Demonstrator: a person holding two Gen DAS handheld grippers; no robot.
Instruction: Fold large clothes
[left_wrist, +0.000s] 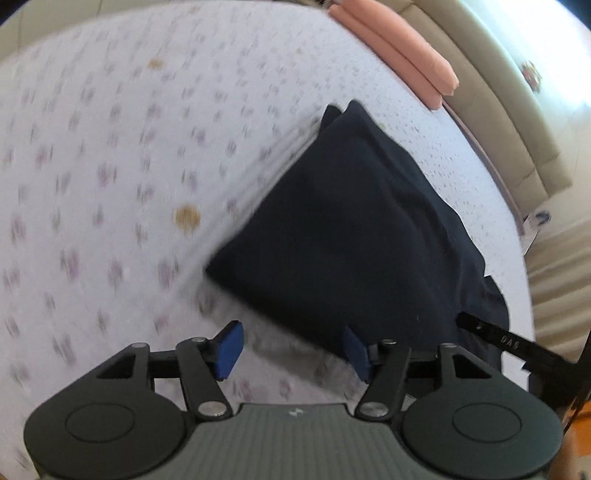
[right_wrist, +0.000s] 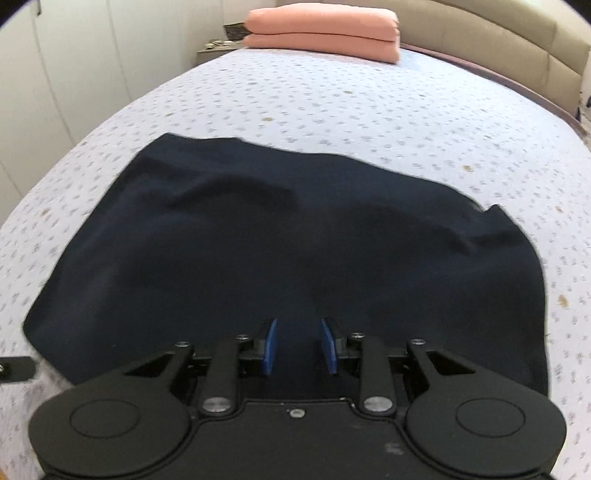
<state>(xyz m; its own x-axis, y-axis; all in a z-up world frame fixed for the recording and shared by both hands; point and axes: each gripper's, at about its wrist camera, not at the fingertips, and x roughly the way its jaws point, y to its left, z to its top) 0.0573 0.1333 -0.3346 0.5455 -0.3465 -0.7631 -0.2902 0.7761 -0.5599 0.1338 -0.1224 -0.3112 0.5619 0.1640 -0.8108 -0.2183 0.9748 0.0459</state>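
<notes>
Dark garment (right_wrist: 258, 236) flat on bed (right_wrist: 332, 96), under right hand-held gripper (right_wrist: 298, 345), jaws narrow, empty; left hand-held gripper (left_wrist: 291, 350) wide, empty, at garment's edge.

Left gripper (left_wrist: 291, 350): black linkage arms, silver pivot screws, royal-blue pads (left_wrist: 229, 349), round black discs at eight and four o'clock, ribbed grey body with a small white logo. Right gripper (right_wrist: 298, 347): same black arms and blue pads, black housing, one central silver screw.
</notes>
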